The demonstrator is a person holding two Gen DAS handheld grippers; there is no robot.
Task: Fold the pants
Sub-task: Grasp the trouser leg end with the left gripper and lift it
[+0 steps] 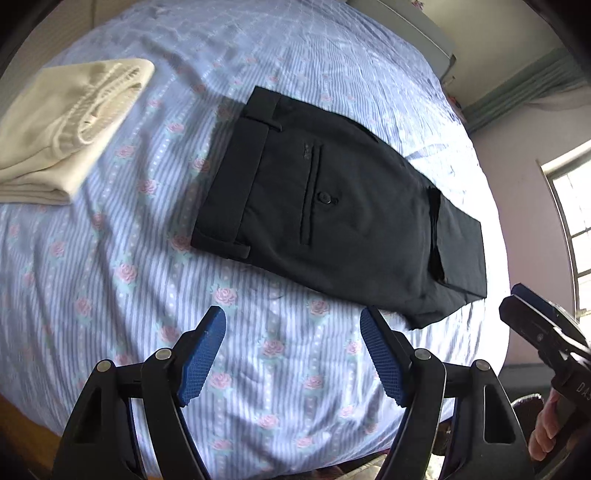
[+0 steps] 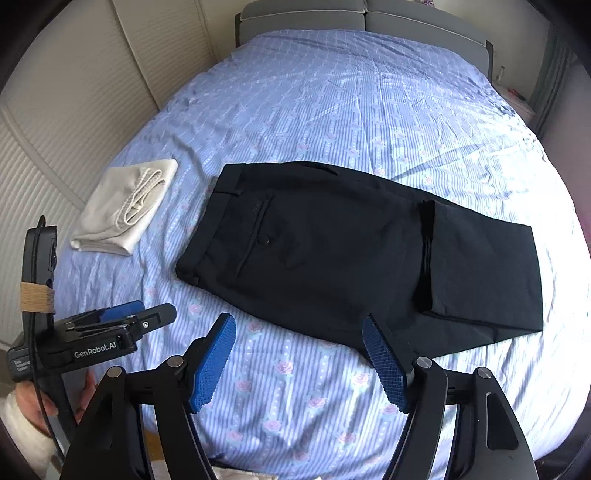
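Black pants (image 1: 332, 206) lie flat on the bed, waistband to the left and back pocket with a button facing up, legs folded over at the right end. They also show in the right wrist view (image 2: 332, 251). My left gripper (image 1: 293, 321) is open and empty, hovering above the sheet just short of the pants' near edge. My right gripper (image 2: 299, 326) is open and empty, also just short of the near edge. The left gripper shows side-on at the lower left of the right wrist view (image 2: 147, 315), and the right gripper's body at the right edge of the left wrist view (image 1: 532, 314).
A folded cream garment (image 1: 62, 129) lies on the bed to the left of the pants; it also shows in the right wrist view (image 2: 125, 210). The bed has a blue striped sheet with roses (image 2: 332, 110). A grey headboard (image 2: 362, 18) is at the far end, a window (image 1: 569, 221) to the right.
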